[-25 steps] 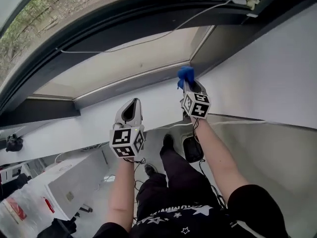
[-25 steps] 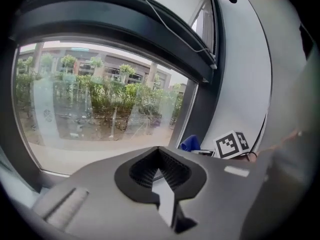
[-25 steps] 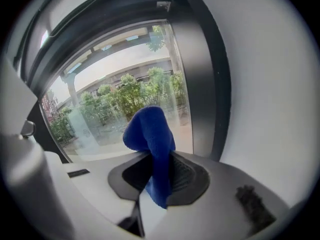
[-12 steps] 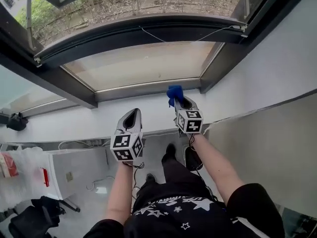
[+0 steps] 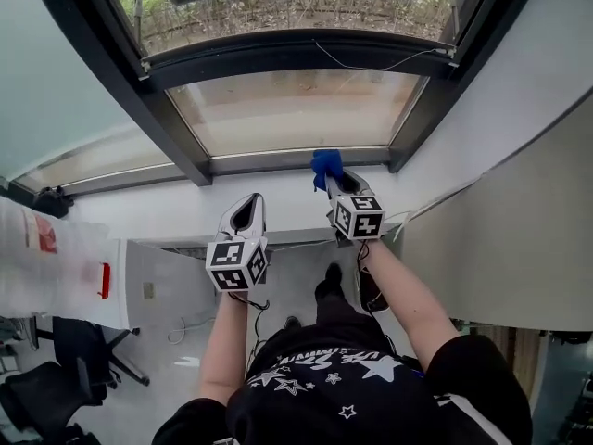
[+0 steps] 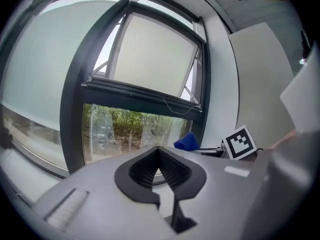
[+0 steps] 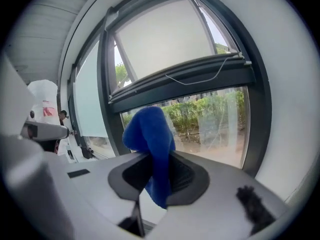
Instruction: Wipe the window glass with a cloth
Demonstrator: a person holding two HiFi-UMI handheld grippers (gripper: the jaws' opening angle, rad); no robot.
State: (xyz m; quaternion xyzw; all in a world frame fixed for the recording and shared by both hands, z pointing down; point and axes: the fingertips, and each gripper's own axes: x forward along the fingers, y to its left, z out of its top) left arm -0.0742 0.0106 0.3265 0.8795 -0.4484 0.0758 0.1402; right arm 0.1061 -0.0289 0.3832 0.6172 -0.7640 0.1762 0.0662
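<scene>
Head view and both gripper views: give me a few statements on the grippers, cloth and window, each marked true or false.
1. The right gripper is shut on a blue cloth. True.
2. The left gripper holds a second cloth. False: its jaws are together with nothing between them.
3. The upper sash is shut flush with the frame. False: it is tilted open outward.
4. Greenery shows through the lower pane. True.
</scene>
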